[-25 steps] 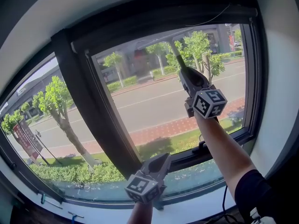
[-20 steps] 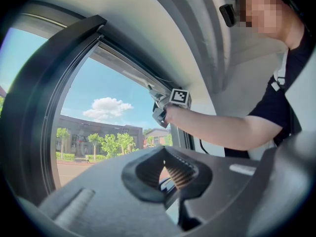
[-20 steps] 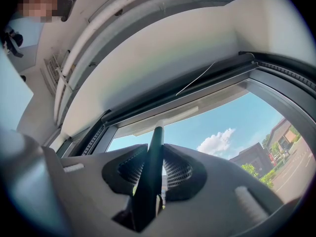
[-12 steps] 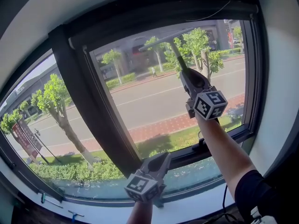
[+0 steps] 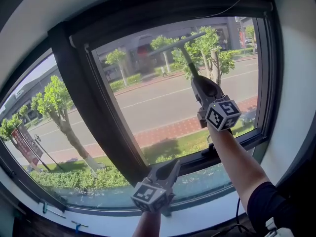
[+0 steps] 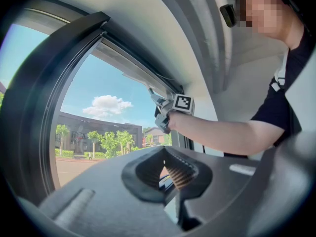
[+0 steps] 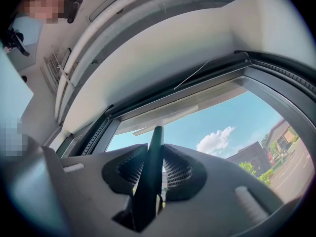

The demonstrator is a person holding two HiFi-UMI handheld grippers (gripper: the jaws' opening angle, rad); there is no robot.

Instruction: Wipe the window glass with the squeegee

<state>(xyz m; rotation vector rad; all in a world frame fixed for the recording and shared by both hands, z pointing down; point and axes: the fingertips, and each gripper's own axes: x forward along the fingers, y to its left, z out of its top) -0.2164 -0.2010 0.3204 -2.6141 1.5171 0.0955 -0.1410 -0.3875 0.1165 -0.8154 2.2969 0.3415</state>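
Two hand-held grippers before a window with a dark frame (image 5: 94, 112), a sunlit street and green trees beyond. Right gripper (image 5: 196, 80) held high on an outstretched forearm (image 5: 237, 164), jaws clamped on the dark handle of the squeegee (image 5: 181, 53). Blade up at the top part of the window glass (image 5: 163, 107), tilted in the head view, right end higher than left, just under the upper edge of the frame. From the right gripper view: handle upright between the two ribbed pads (image 7: 177, 171), pressed from both sides, pale blade lying crosswise above it, blue sky and one white cloud behind. Left gripper (image 5: 173, 166) low and near the middle of the head view, just above the white sill (image 5: 207, 216), well apart from the squeegee, tips pointed up toward the pane. In the left gripper view, jaws drawn together on nothing, only a thin slit between them. Also there, the right gripper with its marker cube up near the top corner of the window, and a dark short sleeve (image 6: 276, 107) at the right. Contact between blade and glass not clear from any view
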